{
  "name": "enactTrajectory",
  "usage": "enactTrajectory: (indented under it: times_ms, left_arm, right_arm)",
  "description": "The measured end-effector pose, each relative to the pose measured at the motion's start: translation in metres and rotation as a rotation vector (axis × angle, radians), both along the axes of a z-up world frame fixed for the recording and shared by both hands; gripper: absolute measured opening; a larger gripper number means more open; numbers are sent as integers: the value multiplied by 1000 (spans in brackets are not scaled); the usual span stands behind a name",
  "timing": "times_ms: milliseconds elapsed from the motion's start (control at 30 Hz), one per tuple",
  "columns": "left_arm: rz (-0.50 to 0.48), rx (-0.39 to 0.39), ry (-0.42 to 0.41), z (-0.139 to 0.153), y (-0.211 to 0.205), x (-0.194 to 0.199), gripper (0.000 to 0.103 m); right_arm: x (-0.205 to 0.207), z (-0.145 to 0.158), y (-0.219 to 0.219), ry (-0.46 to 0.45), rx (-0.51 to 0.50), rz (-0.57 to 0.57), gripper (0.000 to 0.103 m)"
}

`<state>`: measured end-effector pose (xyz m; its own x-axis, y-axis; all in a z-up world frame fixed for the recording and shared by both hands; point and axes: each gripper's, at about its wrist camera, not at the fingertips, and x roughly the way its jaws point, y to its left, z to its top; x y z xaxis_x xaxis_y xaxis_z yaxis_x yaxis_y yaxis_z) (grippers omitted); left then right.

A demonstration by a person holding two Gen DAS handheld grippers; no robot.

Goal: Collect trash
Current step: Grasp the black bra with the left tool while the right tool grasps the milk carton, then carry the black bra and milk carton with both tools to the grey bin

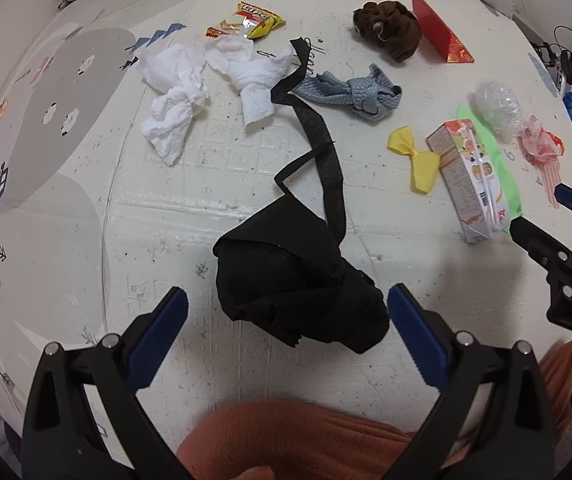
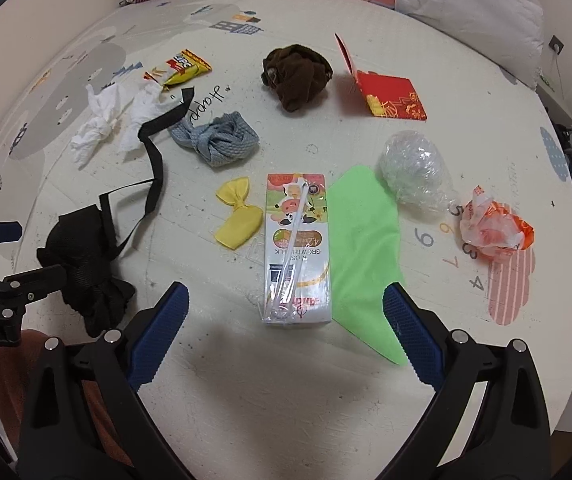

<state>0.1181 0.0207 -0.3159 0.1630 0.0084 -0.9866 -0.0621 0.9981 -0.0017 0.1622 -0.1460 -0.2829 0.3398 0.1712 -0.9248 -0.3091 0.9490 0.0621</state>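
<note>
Black crumpled fabric bag (image 1: 298, 280) with a long strap lies on the white play mat (image 1: 174, 216), directly between the spread blue-padded jaws of the left gripper (image 1: 286, 312), not gripped. Right gripper (image 2: 286, 312) is likewise released, jaws apart, hovering just short of the milk carton (image 2: 297, 248). Carton lies flat, touching the green sheet (image 2: 366, 248); yellow bow (image 2: 238, 212) is just beside it.

Colours everywhere on this cream play mat (image 2: 286, 400) with its grey clouds and pink striped patch: black fabric bag (image 1: 298, 284), white tissues (image 1: 174, 104), yellow bow (image 2: 238, 216), lime green sheet (image 2: 366, 256), red envelope with gold print (image 2: 390, 94), brown cloth (image 2: 296, 74), blue-grey waffle-textured cloth (image 2: 218, 140), orange-and-white wrapper (image 2: 494, 232).
</note>
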Motion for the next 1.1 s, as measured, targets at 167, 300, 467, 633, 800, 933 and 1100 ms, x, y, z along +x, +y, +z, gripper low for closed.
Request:
enactTrajectory:
  times_ms: [167, 300, 467, 633, 800, 933, 1100]
  left_arm:
    - [29, 21, 34, -26, 1, 5, 99]
    - [52, -39, 56, -43, 4, 5, 99]
    - [71, -56, 42, -50, 6, 7, 99]
    - [65, -37, 41, -58, 2, 10, 97]
    - [72, -52, 31, -55, 4, 9, 91]
    - [70, -66, 23, -52, 8, 0, 83]
    - [72, -59, 16, -44, 11, -7, 79]
  right_arm:
    - [13, -24, 4, 23, -9, 15, 94]
    - [18, -36, 3, 39, -4, 19, 94]
    - [20, -47, 4, 60, 9, 15, 94]
    - [17, -55, 8, 74, -8, 26, 90]
    - [17, -63, 9, 114, -44, 37, 53]
    - [16, -60, 5, 108, -37, 44, 47]
    - [10, -45, 0, 89, -15, 31, 47]
